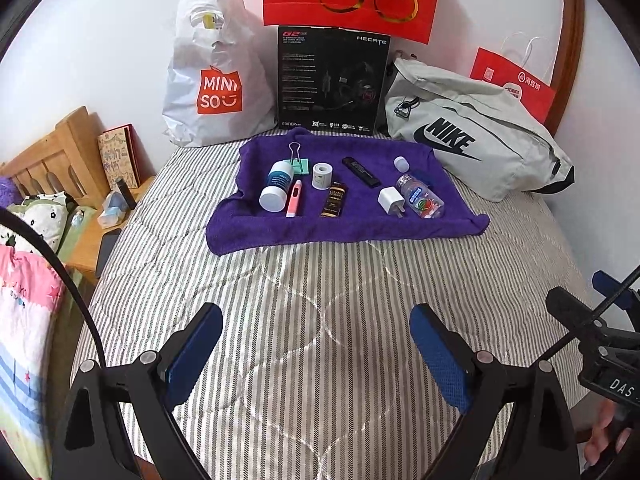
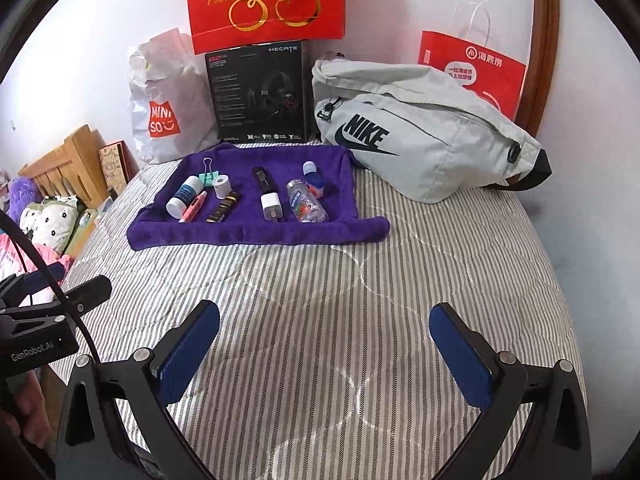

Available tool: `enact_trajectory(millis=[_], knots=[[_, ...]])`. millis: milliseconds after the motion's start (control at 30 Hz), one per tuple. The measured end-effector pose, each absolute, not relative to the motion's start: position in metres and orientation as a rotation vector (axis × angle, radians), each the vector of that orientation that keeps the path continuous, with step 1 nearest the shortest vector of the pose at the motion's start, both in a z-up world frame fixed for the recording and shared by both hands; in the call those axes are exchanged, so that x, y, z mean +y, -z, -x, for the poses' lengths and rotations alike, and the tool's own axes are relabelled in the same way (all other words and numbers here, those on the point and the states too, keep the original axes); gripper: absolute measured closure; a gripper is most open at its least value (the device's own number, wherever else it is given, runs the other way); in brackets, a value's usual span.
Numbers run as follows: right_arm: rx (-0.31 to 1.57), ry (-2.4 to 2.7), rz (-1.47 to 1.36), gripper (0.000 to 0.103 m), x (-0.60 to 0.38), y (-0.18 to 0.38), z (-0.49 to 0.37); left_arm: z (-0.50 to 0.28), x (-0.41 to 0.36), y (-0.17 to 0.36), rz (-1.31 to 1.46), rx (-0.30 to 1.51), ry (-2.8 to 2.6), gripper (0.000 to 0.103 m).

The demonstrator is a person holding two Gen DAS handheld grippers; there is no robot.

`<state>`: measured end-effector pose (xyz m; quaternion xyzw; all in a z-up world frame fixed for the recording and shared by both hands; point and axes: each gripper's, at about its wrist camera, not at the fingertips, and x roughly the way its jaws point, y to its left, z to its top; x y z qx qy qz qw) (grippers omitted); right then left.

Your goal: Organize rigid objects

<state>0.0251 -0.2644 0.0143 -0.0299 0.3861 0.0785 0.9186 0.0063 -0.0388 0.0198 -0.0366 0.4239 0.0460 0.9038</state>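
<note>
Left tool and right tool both hover low over the striped bed, side by side, fingers spread wide, holding nothing, aimed at the purple towel. The objects lie on the towel, well ahead of both tools. White bottle lies tilted, cap toward camera. Pink thermometer and dark gold-print box run near-to-far. Black stick lies diagonal. White charger, boxy. Clear plastic bottle on its side. Grey fabric bag behind, right.
</note>
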Motion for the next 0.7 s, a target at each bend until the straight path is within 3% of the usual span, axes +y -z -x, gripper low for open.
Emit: enact_trajectory(millis=[700], knots=[[0.787,-0.148,0.058,0.000,-0.2699,-0.0167,-0.0193,-0.0023,-0.0372,-0.0169,0.067,0.889,-0.089,0.008]])
